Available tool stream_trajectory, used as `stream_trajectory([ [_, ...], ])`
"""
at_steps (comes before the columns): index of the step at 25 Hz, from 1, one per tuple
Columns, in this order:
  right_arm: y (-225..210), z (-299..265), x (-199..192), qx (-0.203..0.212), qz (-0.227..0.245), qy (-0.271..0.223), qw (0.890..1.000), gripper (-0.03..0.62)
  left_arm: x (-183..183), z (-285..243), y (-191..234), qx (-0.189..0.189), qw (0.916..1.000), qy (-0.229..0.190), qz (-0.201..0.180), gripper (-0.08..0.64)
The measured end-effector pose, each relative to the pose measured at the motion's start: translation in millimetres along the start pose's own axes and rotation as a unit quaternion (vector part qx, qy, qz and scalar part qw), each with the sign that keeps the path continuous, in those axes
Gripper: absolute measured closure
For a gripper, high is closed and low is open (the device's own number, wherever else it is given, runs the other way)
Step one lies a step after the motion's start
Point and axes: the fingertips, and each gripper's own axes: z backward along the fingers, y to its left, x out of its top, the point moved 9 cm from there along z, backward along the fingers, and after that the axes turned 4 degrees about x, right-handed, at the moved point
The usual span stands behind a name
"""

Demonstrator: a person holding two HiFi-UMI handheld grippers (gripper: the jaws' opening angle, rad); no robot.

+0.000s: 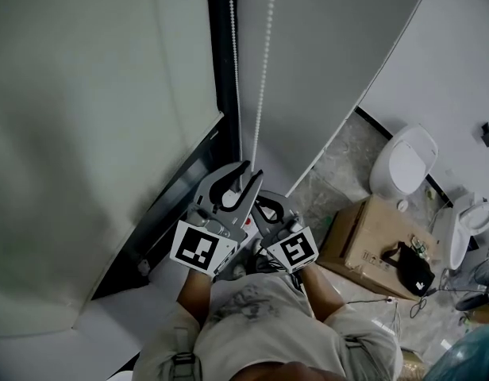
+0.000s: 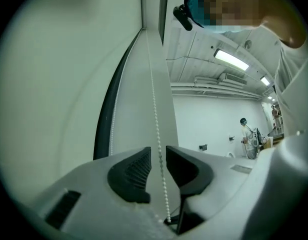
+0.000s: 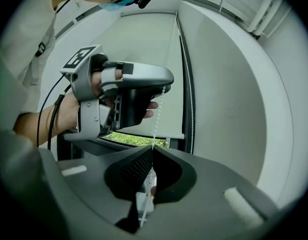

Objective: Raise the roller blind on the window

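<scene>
Two grippers work the bead chain (image 2: pixel 155 119) beside the roller blind (image 3: pixel 139 59), which hangs low and leaves a green strip of window (image 3: pixel 139 140) under its bottom bar. The right gripper (image 3: pixel 151 156) has its fingers pinched on the chain. Higher up, the left gripper (image 2: pixel 158 156) holds its fingers slightly apart, the chain running between them.

Two grippers: left gripper (image 2: pixel 159 156), right gripper (image 3: pixel 152 156). One bead chain (image 1: pixel 266 54), two strands above the jaws. One roller blind (image 3: pixel 144 39). Right of the right gripper: one cardboard box (image 1: pixel 370 240), one black bag (image 1: pixel 415 268), two toilets, nearer toilet (image 1: pixel 403 161) and farther toilet (image 1: pixel 469 221).
</scene>
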Motion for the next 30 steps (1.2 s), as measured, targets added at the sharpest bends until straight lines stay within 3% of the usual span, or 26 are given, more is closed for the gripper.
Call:
stream_trajectory([
  [4,2.6,-0.9,-6.3,0.000,0.009,0.018,1.000,0.580,11.0,-5.6,-2.0,0.008,0.9993,-0.036,0.004,0.535],
  [11,0.5,1.0,-8.3,-0.002,-0.002,0.010,1.000,0.580,8.6,-3.6,-1.9,0.013,0.9991,-0.038,0.013,0.549],
  [14,0.7,1.1,-9.1,-0.001,-0.004,0.010,1.000,0.580,0.0,1.0,-2.0,0.008,0.9999,-0.013,0.008,0.549],
  [18,-0.3,0.8,-11.2,0.000,-0.006,0.014,1.000,0.580,-0.7,0.0,0.2,0.008,0.9998,-0.017,0.012,0.549],
  [30,8.0,3.3,-54.1,0.004,-0.034,0.084,0.996,0.580,-45.7,3.9,1.5,0.015,0.9985,0.036,0.039,0.551],
])
